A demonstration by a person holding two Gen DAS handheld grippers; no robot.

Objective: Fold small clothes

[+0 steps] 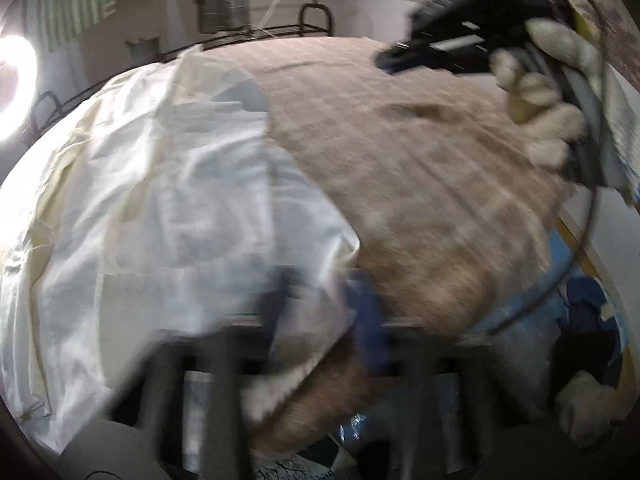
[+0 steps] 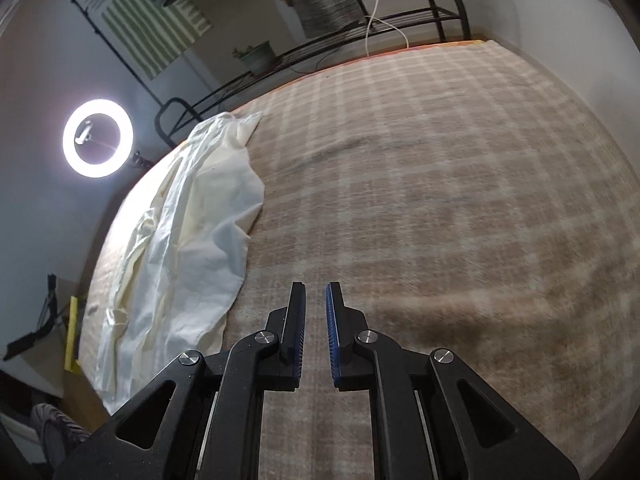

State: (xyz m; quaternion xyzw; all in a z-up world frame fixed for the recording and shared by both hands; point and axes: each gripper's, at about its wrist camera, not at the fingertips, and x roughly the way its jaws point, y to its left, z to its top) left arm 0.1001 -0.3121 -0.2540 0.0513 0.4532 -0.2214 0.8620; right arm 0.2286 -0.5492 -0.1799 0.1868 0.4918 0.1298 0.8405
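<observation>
A white garment (image 2: 188,232) lies crumpled along the left side of a bed covered by a beige checked blanket (image 2: 440,200), near the edge that faces a lit ring light (image 2: 98,138). The right gripper (image 2: 316,312) hangs over bare blanket just right of the cloth, its jaws nearly together with a narrow gap and nothing between them. In the blurred left wrist view the left gripper (image 1: 320,292) is closed, its fingers over the garment's near edge; whether it pinches cloth cannot be told.
</observation>
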